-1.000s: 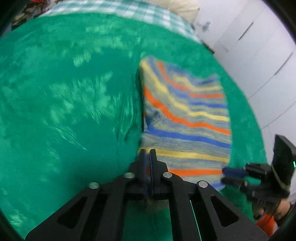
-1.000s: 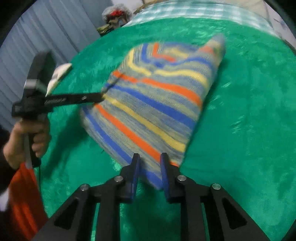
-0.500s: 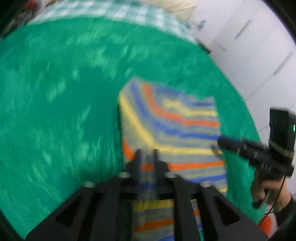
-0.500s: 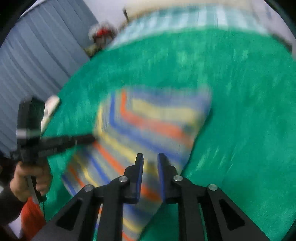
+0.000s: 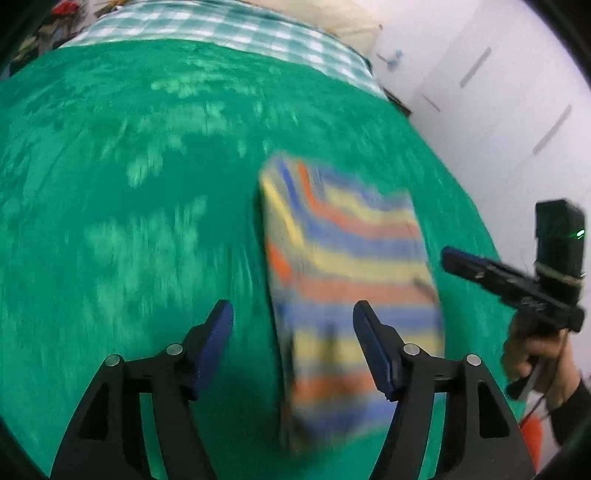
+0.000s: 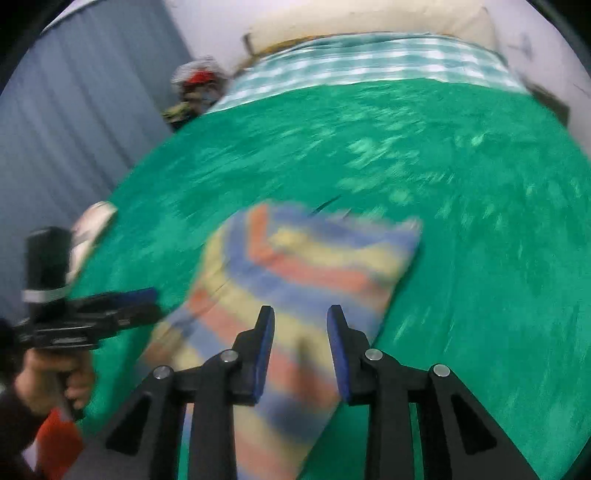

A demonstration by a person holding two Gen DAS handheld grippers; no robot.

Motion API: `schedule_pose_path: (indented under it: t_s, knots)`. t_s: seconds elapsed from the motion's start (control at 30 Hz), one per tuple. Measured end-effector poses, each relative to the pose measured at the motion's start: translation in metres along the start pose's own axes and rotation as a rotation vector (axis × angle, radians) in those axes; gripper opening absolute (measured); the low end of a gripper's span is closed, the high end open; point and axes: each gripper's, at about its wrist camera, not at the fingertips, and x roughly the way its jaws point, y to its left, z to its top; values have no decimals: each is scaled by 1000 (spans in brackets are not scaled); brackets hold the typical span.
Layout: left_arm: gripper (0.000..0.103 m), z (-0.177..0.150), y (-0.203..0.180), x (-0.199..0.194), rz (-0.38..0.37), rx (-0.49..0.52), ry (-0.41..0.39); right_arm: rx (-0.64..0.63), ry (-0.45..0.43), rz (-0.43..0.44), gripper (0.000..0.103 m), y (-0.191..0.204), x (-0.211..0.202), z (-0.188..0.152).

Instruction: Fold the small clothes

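My left gripper (image 5: 291, 325) was released, its blue pads (image 5: 218, 332) spread wide and holding nothing. One pad sat over the bare green blanket (image 5: 129, 221), the other over the striped garment (image 5: 347, 280), and I could not tell whether either pad touched the cloth beneath. The garment lay folded into a rough rectangle on the blanket, banded in orange, blue, yellow and grey, its long left edge running between the two pads. Motion blur smeared the stripes, so finer detail of the folds was lost to me.

My right gripper (image 6: 300, 332) was also released, though opened less far than the left, with a clear gap between its pads (image 6: 264, 347) and nothing caught between them. Both pads hovered over the near part of the garment (image 6: 306, 258); contact was not discernible. From the left wrist view, the right gripper (image 5: 454, 260) showed at the right edge, held in a hand (image 5: 532, 354) just beside the garment's right side. From the right wrist view, the left gripper (image 6: 147, 299) appeared at the left, held by the other hand (image 6: 55, 373), its tip close to the garment's left edge.

The blanket covered a bed, with a checked sheet (image 5: 221, 26) at its far end and a pale pillow (image 6: 369, 22) beyond.
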Motion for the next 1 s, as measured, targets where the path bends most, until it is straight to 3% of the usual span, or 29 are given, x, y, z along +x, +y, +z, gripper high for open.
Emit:
schedule_pose_path:
  t_s: [0.03,0.07,0.1,0.13,0.17,0.2,0.23,0.3,0.33,0.4,0.43,0.5,0.53,0.57,0.6,0.7,0.87,0.93,0.97,1.0]
  knots:
    - [61,-14,1,7,21,9,44,0,26,26,31,6,0,-18]
    - [48,-28,2,14,47,25,97,-1,84,34,31,11,6,-42]
    - [47,-40,3,18,67,53,128,-11,149,17,31,12,14,-62]
    - [48,-48,0,13,80,89,110,-23,208,-7,31,12,20,-81]
    - [48,-50,-3,5,86,107,111,-30,214,-21,31,11,15,-92]
    - [49,-47,-4,-3,83,103,108,-17,185,-15,38,8,4,-97]
    - [54,-39,-3,-16,52,80,64,26,144,9,57,1,-10,-95]
    - [92,-20,-2,-29,3,55,-24,109,22,35,79,-15,-28,-81]
    - [97,-6,-1,-25,-15,41,-62,143,-25,38,80,-25,-32,-71]
    - [96,19,0,2,-42,18,-19,228,-51,54,80,-49,-19,-48]
    - [94,25,2,17,-36,3,15,268,-47,66,78,-59,-7,-39]
    - [66,36,1,48,-21,-8,73,353,-21,128,75,-73,23,-27]
    - [59,37,-4,62,-38,-10,107,391,13,181,63,-75,42,-25]
    - [41,40,-6,71,-58,-20,113,423,47,223,49,-80,54,-25]
    - [13,44,-8,75,-59,-25,111,431,67,216,28,-74,65,-23]
    - [13,47,-17,54,-62,-34,65,308,11,128,24,-44,49,-9]
    - [13,54,-41,-13,-89,56,-78,157,-126,136,24,-8,-11,13]
    - [15,65,-47,-20,-87,71,-112,146,-152,139,24,-5,-25,23]
    - [23,66,-46,-18,-72,69,-116,144,-150,134,25,-7,-24,26]
    - [48,63,-41,-13,-49,62,-102,151,-129,120,29,-11,-19,26]
